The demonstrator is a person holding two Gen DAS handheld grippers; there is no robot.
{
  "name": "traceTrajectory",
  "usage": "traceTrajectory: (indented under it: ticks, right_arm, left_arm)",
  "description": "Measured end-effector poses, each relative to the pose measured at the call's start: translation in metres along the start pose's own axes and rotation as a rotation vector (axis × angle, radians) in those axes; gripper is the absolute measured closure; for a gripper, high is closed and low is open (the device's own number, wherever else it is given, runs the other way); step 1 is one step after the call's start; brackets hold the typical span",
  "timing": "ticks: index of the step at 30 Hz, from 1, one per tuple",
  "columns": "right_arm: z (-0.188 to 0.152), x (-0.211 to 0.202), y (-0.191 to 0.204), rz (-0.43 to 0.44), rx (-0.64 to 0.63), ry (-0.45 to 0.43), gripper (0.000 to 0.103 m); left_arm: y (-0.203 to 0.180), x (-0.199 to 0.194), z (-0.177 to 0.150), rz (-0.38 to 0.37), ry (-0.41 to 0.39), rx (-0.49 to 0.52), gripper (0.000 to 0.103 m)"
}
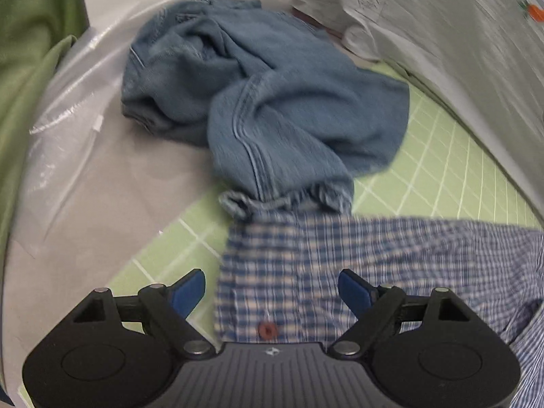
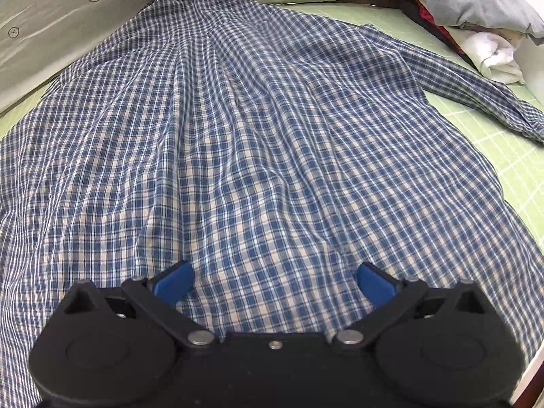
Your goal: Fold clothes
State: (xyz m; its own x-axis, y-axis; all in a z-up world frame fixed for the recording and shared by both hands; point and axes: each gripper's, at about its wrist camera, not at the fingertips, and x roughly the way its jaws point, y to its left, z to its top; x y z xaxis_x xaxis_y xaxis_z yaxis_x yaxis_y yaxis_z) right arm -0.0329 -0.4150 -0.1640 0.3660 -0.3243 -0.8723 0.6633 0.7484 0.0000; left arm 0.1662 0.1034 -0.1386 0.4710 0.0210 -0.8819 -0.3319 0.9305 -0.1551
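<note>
The plaid shirt (image 2: 258, 142) is lying spread over the green worktop (image 2: 510, 156), its cuff (image 1: 282, 272) under the left gripper (image 1: 272, 290). Both jaws are standing wide, gripping nothing; the right gripper (image 2: 273, 284) is hovering over fabric. The jeans (image 1: 258, 102) at twelve o'clock (touching, apparently) risk being dragged along.

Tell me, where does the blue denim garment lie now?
In the left wrist view the blue denim garment lies crumpled ahead of the open left gripper, its hem touching the plaid shirt's cuff.
</note>
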Motion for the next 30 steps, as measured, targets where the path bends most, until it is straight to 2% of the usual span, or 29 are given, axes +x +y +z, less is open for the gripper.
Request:
traceTrajectory:
  ticks: [3,4,6,7,12,14,16,18,21,24,26,30]
  right_arm:
    - [0.001,0.0,0.0,-0.003,0.0,0.005,0.0]
    - [0.001,0.0,0.0,-0.004,0.0,0.006,0.0]
    - [0.0,-0.001,0.001,-0.006,-0.001,0.005,0.0]
    - [0.0,-0.001,0.0,-0.005,-0.002,0.003,0.0]
    - [-0.004,-0.001,-0.001,0.007,-0.01,-0.008,0.0]
    - [-0.007,-0.001,-0.003,0.019,-0.022,-0.016,0.0]
    - [-0.009,-0.002,-0.009,0.043,-0.035,-0.023,0.0]
    - [-0.013,-0.004,-0.016,0.078,-0.047,-0.028,0.0]
    - [-0.018,-0.011,-0.032,0.108,-0.052,-0.047,0.0]
    - [-0.019,-0.017,-0.06,0.087,-0.063,-0.079,0.0]
    - [-0.016,-0.018,-0.082,0.064,-0.082,-0.081,0.0]
    - [-0.005,-0.023,-0.133,0.005,-0.053,-0.1,0.0]
  left_arm:
    - [-0.001,0.0,-0.007,0.005,-0.007,0.009,0.056]
    - [-0.001,0.0,-0.008,0.006,-0.012,0.015,0.075]
    - [0.002,-0.002,-0.009,0.007,-0.023,0.019,0.089]
    - [0.007,-0.004,-0.008,0.003,-0.031,0.009,0.093]
    - [0.03,-0.019,-0.004,0.064,-0.086,-0.026,0.095]
    - [0.036,-0.027,-0.004,0.08,-0.093,-0.028,0.094]
    - [0.041,-0.034,-0.005,0.096,-0.1,-0.03,0.084]
    - [0.042,-0.048,-0.01,0.073,-0.124,-0.026,0.059]
    - [0.026,-0.069,-0.026,0.004,-0.134,0.049,0.039]
    - [0.001,-0.082,-0.054,-0.104,-0.094,0.139,0.03]
    - [-0.018,-0.083,-0.079,-0.173,-0.031,0.171,0.028]
    - [-0.052,-0.085,-0.135,-0.216,0.067,0.194,0.028]
